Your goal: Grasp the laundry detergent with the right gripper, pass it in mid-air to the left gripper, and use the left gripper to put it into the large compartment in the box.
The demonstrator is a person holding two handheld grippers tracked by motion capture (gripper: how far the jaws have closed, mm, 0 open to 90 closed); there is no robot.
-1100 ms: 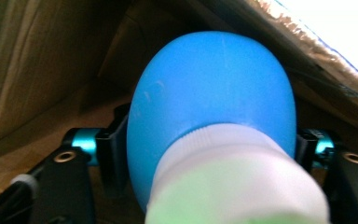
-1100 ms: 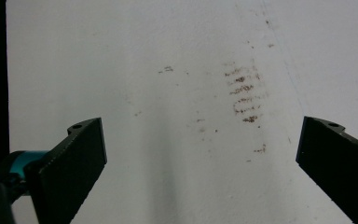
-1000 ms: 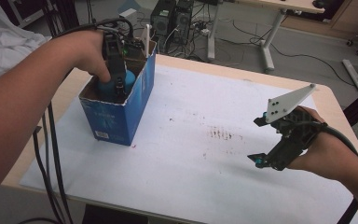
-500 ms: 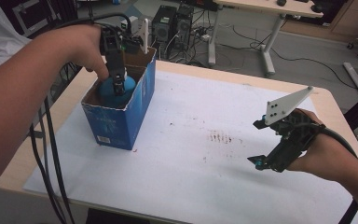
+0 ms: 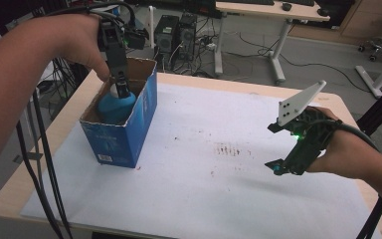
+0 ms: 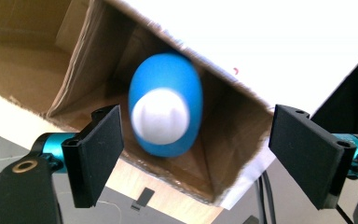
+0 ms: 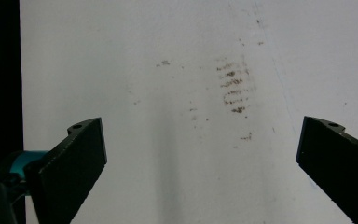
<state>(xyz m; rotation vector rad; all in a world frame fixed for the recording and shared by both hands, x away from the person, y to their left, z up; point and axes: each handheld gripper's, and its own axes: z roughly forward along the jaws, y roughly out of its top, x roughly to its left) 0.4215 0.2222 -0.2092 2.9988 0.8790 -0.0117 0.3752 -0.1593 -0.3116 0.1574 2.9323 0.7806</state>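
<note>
The left gripper [image 5: 122,92], its jaws just opening and now apart, is letting go of the blue ball [image 6: 165,111] inside the box [image 5: 129,144] near the surface's far left corner, so next it likely needs lifting straight out, while the right gripper [image 5: 283,149] is waiting open.

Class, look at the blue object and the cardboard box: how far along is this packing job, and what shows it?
Done: the blue object with its white end lies inside the cardboard box. In hand: the left gripper sits above the box mouth; its jaws have just been opening and stand clear of the object. Left: pulling that gripper away. The right gripper is open over the stained white sheet, holding nothing.
</note>
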